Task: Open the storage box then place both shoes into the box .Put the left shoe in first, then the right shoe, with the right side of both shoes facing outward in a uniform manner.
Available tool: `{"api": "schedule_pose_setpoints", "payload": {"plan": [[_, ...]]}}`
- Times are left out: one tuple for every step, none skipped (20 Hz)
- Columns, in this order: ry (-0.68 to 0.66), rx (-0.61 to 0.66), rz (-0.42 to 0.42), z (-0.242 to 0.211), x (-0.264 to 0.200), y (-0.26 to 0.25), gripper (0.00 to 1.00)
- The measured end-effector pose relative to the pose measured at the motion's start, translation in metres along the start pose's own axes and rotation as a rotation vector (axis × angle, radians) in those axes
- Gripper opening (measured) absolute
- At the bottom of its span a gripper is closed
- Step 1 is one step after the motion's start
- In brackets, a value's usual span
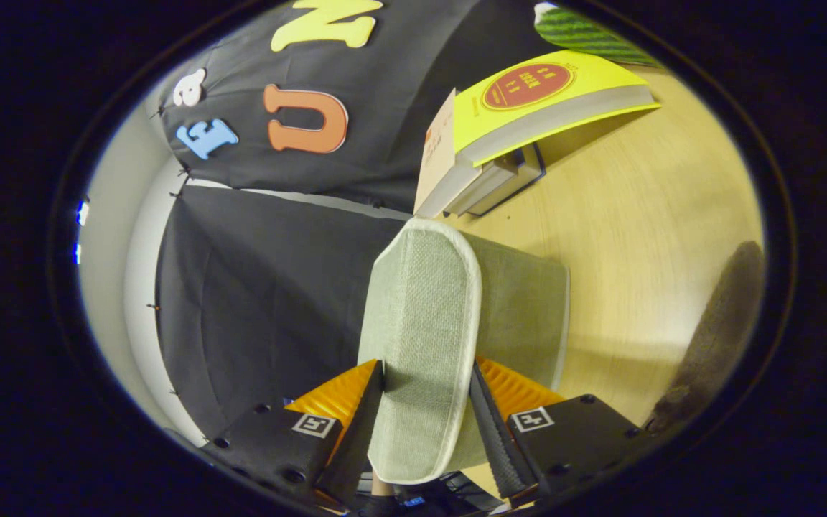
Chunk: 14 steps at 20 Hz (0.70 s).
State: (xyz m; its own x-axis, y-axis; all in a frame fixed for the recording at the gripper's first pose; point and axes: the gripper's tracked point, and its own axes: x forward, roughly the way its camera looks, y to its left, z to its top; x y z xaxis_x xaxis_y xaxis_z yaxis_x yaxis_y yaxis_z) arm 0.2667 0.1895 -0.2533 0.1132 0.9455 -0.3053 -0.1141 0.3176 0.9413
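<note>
storage box (521, 309): pale green fabric box standing on the wooden table, just ahead of the fingers and a little to one side of them.
lid (421, 337): flat woven panel with a light piped edge, raised off the box body and held edge-on, running from between the fingers out toward the books.
gripper (428, 424): closed narrow on the lid, one finger pressing each face of the panel.
fingers (356, 431): both touching the fabric, the lid's near end passing down between them.
table (643, 215): light wood surface, seen tilted because the view is rolled.
books (500, 143): small stack beyond the box, a yellow-covered one with a red round mark on top.
striped thing (586, 36): green striped item beyond the books, too cut off to identify.
dark shape (715, 337): blurred brownish form on the table well beside the box; cannot tell what it is.
</note>
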Motion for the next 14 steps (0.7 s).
{"api": "schedule_pose_setpoints", "payload": {"plan": [[-0.004,-0.01,-0.003,0.001,-0.003,0.002,0.71],[-0.025,-0.027,-0.003,0.004,-0.007,0.004,0.69],[-0.054,-0.052,-0.003,0.008,-0.011,0.007,0.65],[-0.073,-0.072,-0.017,0.011,-0.012,0.005,0.57],[-0.073,-0.08,-0.022,0.011,-0.013,0.006,0.48],[-0.063,-0.083,-0.03,0.007,-0.014,0.007,0.4],[-0.06,-0.091,-0.03,0.006,-0.016,0.01,0.35],[-0.066,-0.096,-0.031,0.006,-0.021,0.014,0.3],[-0.075,-0.098,-0.033,0.007,-0.025,0.018,0.22],[-0.081,-0.097,-0.038,0.006,-0.032,0.025,0.18],[-0.094,-0.096,-0.048,0.007,-0.034,0.03,0.12],[-0.102,-0.102,-0.052,0.007,-0.036,0.037,0.09],[-0.111,-0.116,-0.064,0.009,-0.039,0.044,0.07],[-0.118,-0.132,-0.077,0.009,-0.041,0.05,0.06]]}}
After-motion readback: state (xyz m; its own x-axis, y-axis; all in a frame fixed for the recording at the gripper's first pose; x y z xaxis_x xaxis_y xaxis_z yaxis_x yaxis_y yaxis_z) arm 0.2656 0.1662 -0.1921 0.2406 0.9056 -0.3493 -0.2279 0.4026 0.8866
